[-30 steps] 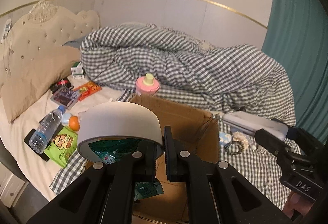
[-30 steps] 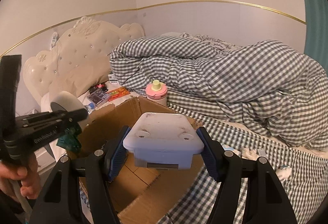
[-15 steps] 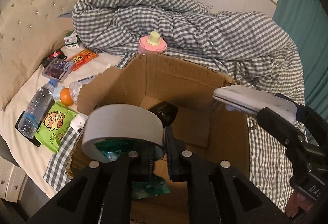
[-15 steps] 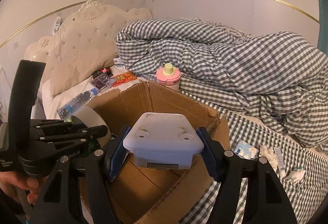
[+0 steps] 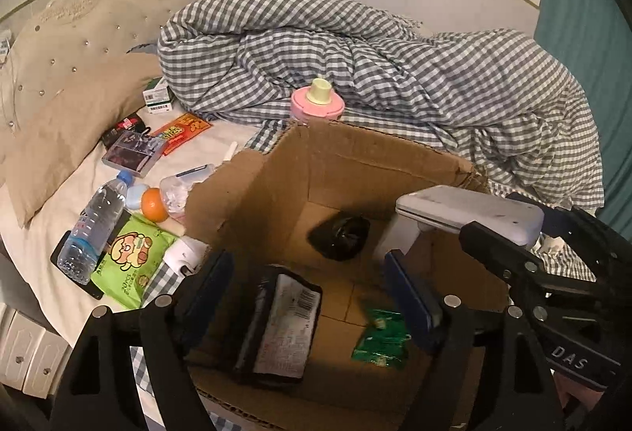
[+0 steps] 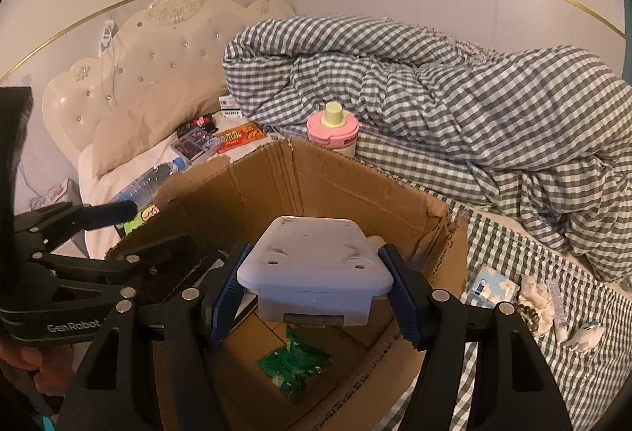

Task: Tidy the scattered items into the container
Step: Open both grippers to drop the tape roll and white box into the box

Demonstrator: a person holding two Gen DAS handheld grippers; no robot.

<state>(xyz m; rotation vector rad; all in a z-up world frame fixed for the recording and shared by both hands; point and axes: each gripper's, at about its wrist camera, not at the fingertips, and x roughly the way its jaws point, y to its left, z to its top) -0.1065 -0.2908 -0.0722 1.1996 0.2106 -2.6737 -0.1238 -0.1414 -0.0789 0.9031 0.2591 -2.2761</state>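
My left tool [image 5: 306,293] hangs spread wide and empty over the cardboard box [image 6: 355,186], while my right tool [image 6: 316,291] pinches the white plastic case [image 6: 314,265], which I reckon could clip the rim.

left claw [image 5: 308,285] spread wide (empty), right claw [image 6: 318,283] clamped
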